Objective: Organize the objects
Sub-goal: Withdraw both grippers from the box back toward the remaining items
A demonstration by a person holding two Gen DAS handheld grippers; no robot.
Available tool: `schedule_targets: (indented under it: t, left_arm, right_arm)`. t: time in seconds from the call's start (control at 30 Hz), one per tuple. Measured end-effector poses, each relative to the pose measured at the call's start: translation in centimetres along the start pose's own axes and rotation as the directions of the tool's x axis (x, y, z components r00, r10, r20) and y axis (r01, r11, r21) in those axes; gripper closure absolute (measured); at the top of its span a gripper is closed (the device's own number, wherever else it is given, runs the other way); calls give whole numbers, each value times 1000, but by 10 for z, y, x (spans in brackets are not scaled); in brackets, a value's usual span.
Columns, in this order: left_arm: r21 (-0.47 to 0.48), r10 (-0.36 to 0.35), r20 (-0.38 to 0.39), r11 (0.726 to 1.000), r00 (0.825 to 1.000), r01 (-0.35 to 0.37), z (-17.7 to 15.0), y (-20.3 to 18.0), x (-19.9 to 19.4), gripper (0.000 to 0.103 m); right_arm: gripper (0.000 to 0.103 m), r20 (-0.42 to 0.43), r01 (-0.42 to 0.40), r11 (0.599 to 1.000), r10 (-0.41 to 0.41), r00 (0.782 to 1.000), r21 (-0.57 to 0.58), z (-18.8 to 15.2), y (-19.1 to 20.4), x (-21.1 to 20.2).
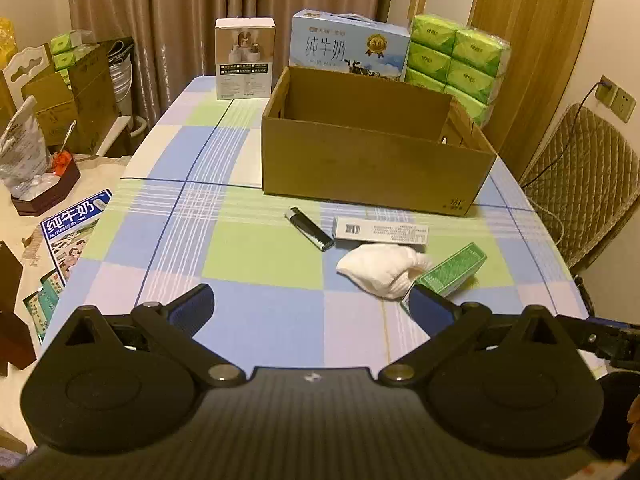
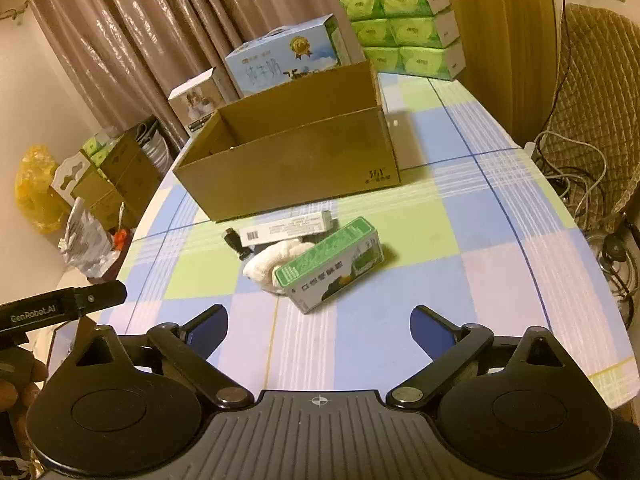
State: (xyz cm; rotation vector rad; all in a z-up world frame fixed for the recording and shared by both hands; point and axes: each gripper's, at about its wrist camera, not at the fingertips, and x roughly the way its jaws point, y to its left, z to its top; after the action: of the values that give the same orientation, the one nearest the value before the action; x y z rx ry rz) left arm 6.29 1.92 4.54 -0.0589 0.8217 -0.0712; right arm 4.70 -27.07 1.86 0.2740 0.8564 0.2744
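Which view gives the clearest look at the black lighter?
The left wrist view. There the black lighter lies in full on the checked tablecloth, in front of the cardboard box, unobstructed. In the right wrist view only its dark end peeks out, mostly hidden behind the white cloth and the long white box.

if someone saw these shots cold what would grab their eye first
Probably the big open cardboard box in the middle of the checked tablecloth; what shows of its inside looks empty. Next, the small cluster just in front of it: a black lighter, a long white carton, a crumpled white cloth and a green carton leaning on the cloth. Behind the box, bright green tissue packs stand stacked at the table's far end.
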Motion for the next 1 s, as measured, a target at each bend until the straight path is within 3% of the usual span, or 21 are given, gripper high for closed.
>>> schedule_targets:
  t: [1.0]
  left_arm:
    - [-7,-19,-55,1000,998,19,-9,-2,27,1]
  right_arm:
    - [6,-45,41,999,-41,998,0,2,-7,24]
